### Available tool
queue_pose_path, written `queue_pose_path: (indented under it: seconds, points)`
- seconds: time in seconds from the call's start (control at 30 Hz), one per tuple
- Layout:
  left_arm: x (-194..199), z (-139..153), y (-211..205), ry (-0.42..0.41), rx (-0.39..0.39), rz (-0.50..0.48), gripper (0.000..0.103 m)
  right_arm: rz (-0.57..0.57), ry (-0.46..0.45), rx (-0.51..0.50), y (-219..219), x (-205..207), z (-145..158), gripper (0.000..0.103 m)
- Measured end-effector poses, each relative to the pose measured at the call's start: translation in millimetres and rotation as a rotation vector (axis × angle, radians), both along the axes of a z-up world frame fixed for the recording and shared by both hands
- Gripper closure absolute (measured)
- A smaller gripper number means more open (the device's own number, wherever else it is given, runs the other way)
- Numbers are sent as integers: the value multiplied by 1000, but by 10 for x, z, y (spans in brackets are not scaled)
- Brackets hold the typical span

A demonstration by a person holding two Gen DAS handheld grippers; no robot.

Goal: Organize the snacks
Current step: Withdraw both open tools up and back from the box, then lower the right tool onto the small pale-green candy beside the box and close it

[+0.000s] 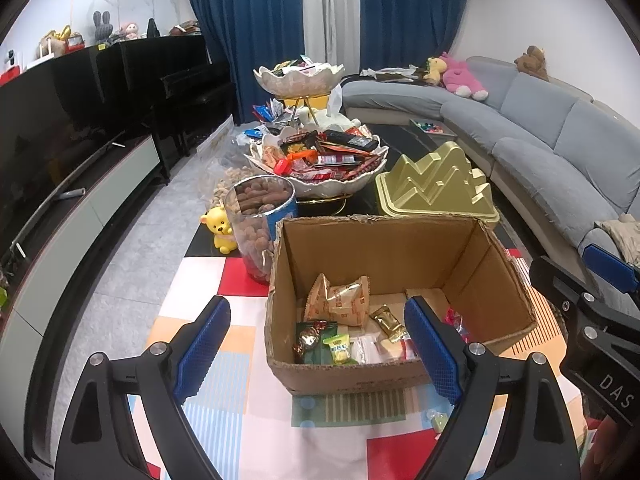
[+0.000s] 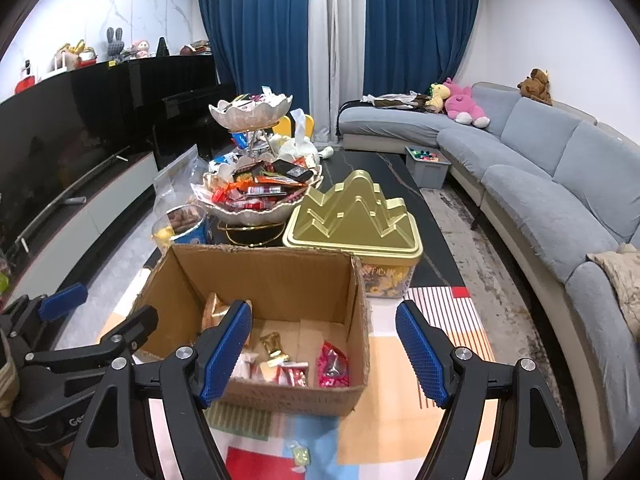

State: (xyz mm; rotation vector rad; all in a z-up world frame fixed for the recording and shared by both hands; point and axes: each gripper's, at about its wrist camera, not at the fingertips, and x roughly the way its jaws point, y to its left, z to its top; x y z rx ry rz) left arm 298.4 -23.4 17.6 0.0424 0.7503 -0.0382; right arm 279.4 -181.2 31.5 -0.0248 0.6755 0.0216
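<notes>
The left gripper (image 1: 316, 354) and right gripper (image 2: 324, 354) hover wide and empty over the cardboard box (image 1: 384, 248). Wrapped snacks (image 1: 348, 300) lie inside (1 green packet (image 1: 339, 349) near the front wall).

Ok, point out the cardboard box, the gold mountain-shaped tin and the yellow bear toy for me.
cardboard box (image 1: 384, 248): left wrist view, on its bare inner back wall.
gold mountain-shaped tin (image 2: 356, 216): right wrist view, on the ridged lid.
yellow bear toy (image 1: 219, 227): left wrist view, on its head.
</notes>
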Motion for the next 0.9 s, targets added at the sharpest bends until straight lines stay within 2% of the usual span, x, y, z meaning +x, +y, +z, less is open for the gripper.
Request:
queue_pose_path:
  seconds: [0.33, 0.9]
  points:
    - [-161, -25, 43, -7, 10, 6, 14, 14, 14, -15, 17, -135, -65, 28]
    - [-495, -630, 210, 37, 3, 39, 14, 64, 63, -52, 127, -414, -812, 28]
